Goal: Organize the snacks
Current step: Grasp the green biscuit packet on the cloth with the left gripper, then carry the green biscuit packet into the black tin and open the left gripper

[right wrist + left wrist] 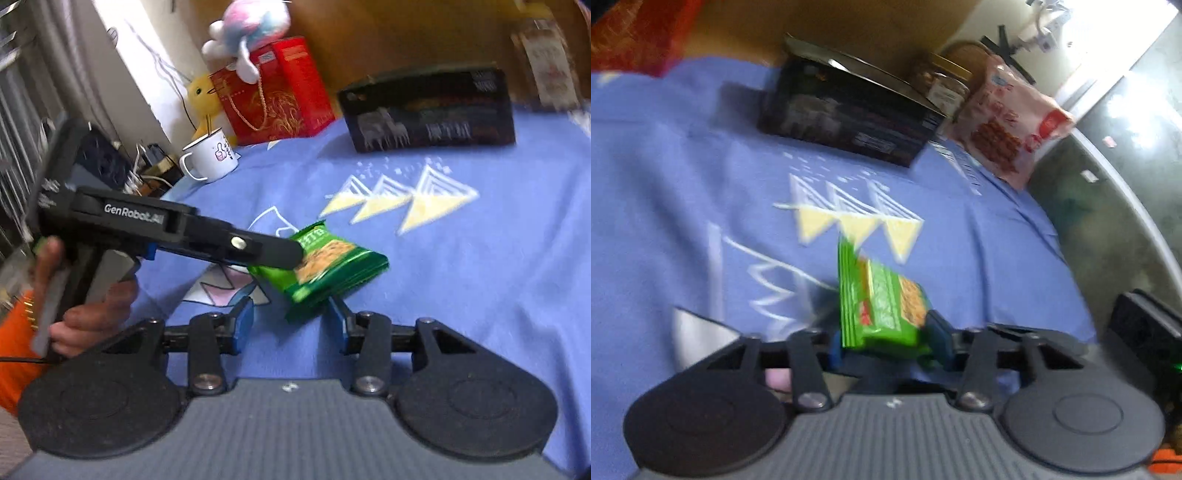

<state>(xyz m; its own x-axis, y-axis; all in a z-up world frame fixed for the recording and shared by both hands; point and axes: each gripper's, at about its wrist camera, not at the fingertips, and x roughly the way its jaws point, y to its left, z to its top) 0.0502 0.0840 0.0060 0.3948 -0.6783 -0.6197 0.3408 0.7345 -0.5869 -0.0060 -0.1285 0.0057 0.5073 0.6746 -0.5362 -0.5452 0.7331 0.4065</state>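
Snack packet, green, sits clamped between the blue pads of the left gripper at lower centre of the left wrist view. It stands on edge between the jaws, its long axis running up the frame and away from the camera, the sealed end toward the yellow triangles printed on the blue cloth.

From the right wrist view the same packet lies at centre frame, its long axis slanting from upper left to lower right, printed face upward. The left gripper reaches in from the left of the frame, a hand on its handle, and its fingertips close on the packet's upper left end.

Right gripper stands with jaws apart and nothing pressed between them; the packet's near corner lies just above the gap (contact cannot be told through the blur).

Black box stands at upper centre, well apart from the packet.
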